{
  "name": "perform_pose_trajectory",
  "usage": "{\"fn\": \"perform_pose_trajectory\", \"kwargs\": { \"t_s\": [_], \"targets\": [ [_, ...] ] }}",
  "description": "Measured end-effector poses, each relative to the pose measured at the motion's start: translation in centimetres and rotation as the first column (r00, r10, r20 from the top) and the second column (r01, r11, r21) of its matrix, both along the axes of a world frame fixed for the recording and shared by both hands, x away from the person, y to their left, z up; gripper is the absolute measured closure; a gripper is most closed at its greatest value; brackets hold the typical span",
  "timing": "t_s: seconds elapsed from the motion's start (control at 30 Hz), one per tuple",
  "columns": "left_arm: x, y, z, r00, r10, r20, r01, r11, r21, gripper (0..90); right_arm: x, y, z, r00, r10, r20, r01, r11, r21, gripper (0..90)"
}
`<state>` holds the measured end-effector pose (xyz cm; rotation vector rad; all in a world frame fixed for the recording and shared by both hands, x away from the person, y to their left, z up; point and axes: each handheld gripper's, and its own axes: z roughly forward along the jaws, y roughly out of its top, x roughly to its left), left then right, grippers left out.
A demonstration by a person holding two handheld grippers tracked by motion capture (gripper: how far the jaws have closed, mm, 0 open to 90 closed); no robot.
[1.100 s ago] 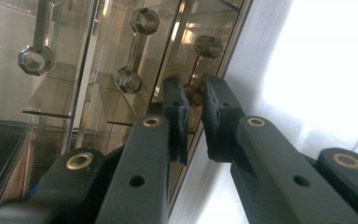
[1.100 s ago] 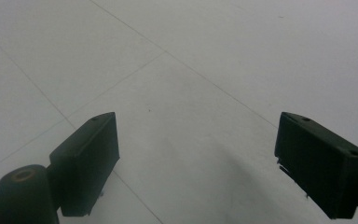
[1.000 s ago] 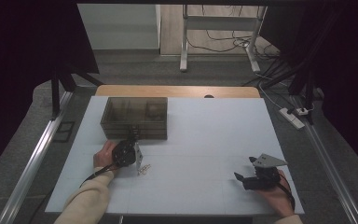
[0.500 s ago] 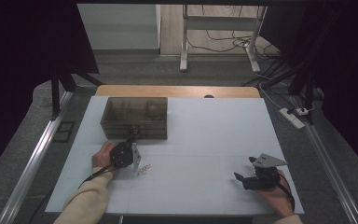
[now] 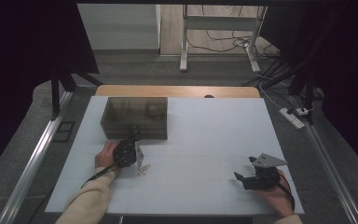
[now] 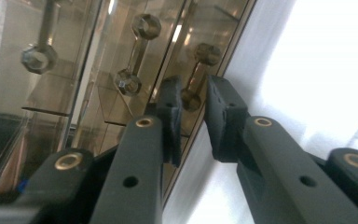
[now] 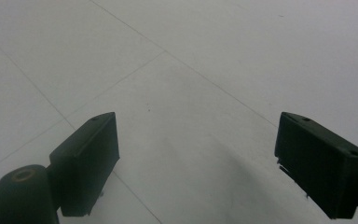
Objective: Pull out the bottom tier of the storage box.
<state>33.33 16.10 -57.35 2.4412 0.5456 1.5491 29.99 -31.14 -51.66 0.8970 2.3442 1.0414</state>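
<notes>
A white table top (image 5: 205,154) with faint seams crossing it fills the middle of the high view, and a strip of bare wood (image 5: 177,91) shows along its far edge at twelve o'clock. Toward eleven o'clock, a smoky see-through box (image 5: 135,116) with inner compartments stands on the white surface, its long side parallel to the far edge. Just in front of the box, toward eight o'clock from the table's middle, a small pale cluster of bits (image 5: 143,169) lies on the top; too small to tell what they are. In the right gripper view the same white surface (image 7: 191,93) shows bare, crossed by thin seam lines
</notes>
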Motion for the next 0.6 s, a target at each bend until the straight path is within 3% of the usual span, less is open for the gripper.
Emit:
{"fn": "perform_pose_trajectory", "kwargs": {
  "t_s": [0.07, 0.27, 0.6],
  "targets": [
    [0.10, 0.19, 0.10, 1.0000, 0.004, -0.005, -0.005, 0.9999, -0.013, 74.9, -0.04, 0.02, 0.02, 1.0000, 0.002, 0.001, -0.002, 1.000, -0.002, 13.6],
    [-0.06, 0.02, -0.16, 0.9999, 0.002, 0.017, -0.003, 0.9996, 0.029, 78.6, 0.01, 0.03, -0.01, 1.0000, 0.001, -0.001, -0.001, 1.000, 0.001, 13.6],
    [-0.51, 0.15, -0.26, 0.9994, -0.008, 0.033, 0.007, 0.9990, 0.045, 79.9, -0.03, -0.03, 0.00, 1.0000, -0.003, 0.006, 0.003, 1.000, 0.003, 13.6]
  ]
}}
